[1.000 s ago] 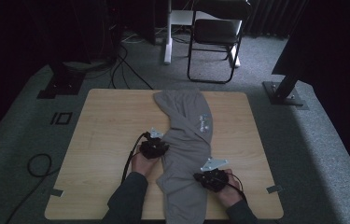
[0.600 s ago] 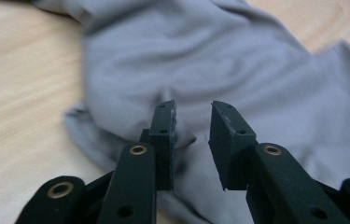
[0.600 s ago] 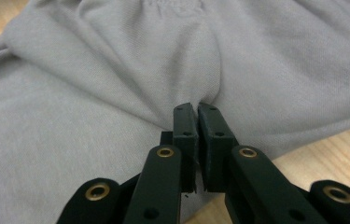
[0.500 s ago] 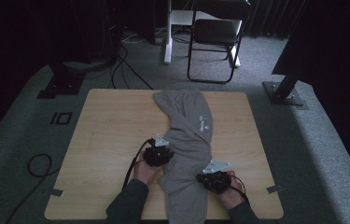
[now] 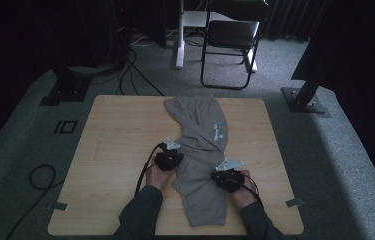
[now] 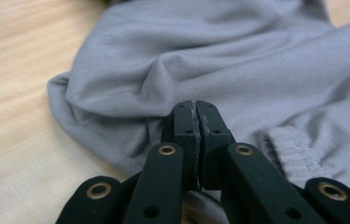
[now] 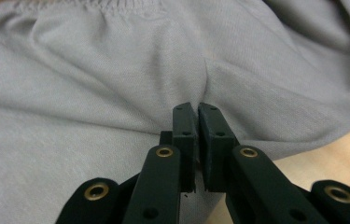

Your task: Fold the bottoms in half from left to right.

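Forearms low over the table [image 5: 115,150] — left gripper [image 6: 195,108] and right gripper [image 7: 197,111] pinch grey trousers [image 5: 200,150].

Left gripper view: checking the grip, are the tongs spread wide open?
No, the left tongs are pressed shut on a fold of the grey garment.

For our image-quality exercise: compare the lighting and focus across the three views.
High view: dim, dark surroundings, the table lit best. Left gripper view: bright, grey garment sharp mid-frame, the left gripper close and soft. Right gripper view: even light, far waistband blurred, right gripper soft.
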### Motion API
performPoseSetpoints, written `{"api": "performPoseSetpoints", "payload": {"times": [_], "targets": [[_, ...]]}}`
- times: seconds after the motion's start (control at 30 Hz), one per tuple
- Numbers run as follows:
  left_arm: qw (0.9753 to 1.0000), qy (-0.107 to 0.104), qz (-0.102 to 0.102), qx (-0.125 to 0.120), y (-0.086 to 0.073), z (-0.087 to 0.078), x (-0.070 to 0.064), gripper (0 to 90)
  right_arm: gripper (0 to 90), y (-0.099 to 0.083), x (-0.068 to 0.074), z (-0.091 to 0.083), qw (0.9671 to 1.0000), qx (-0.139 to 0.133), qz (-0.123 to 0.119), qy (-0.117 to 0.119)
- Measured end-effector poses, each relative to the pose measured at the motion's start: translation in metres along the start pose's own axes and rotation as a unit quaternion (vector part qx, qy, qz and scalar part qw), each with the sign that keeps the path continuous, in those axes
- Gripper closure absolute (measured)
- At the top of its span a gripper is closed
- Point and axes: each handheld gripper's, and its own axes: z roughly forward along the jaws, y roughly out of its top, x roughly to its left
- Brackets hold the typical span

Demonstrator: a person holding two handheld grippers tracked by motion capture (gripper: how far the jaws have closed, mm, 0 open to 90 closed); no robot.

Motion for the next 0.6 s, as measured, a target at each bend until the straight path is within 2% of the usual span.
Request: {"api": "performPoseSetpoints", "payload": {"times": [0.07,0.13,0.17,0.23,0.27,0.4,0.47,0.5,0.6], "targets": [[0.9999,0.016,0.002,-0.005,0.003,0.003,0.005,88.4,84.8,0.005,-0.003,0.005,1.0000,0.000,0.002,-0.008],[0.9995,0.019,-0.021,-0.012,0.004,0.006,0.011,88.3,83.3,0.007,-0.008,0.009,0.9999,-0.005,0.014,-0.006],[0.9995,0.019,-0.024,-0.012,0.005,0.006,0.013,88.2,82.7,0.009,-0.011,0.010,0.9997,-0.005,0.024,0.001],[0.9996,0.008,-0.022,-0.015,0.005,0.006,0.014,83.2,77.8,0.012,-0.014,0.011,0.9995,0.002,0.032,0.007],[0.9997,0.006,-0.019,-0.015,0.004,0.005,0.014,80.9,72.6,0.013,-0.015,0.011,0.9993,0.003,0.036,0.011],[0.9997,0.003,-0.015,-0.018,0.001,0.001,0.013,75.9,63.9,0.021,-0.012,0.007,0.9985,-0.019,0.047,0.020],[0.9997,0.002,-0.014,-0.021,-0.002,-0.003,0.013,75.4,63.5,0.023,-0.012,0.007,0.9984,-0.022,0.047,0.021],[0.9997,0.001,-0.014,-0.021,-0.003,-0.004,0.013,74.2,61.6,0.033,-0.012,0.011,0.9982,-0.025,0.052,0.018],[0.9997,0.000,-0.009,-0.021,-0.005,-0.005,0.013,75.0,59.1,0.045,-0.011,0.024,0.9983,-0.018,0.051,0.022]]}}
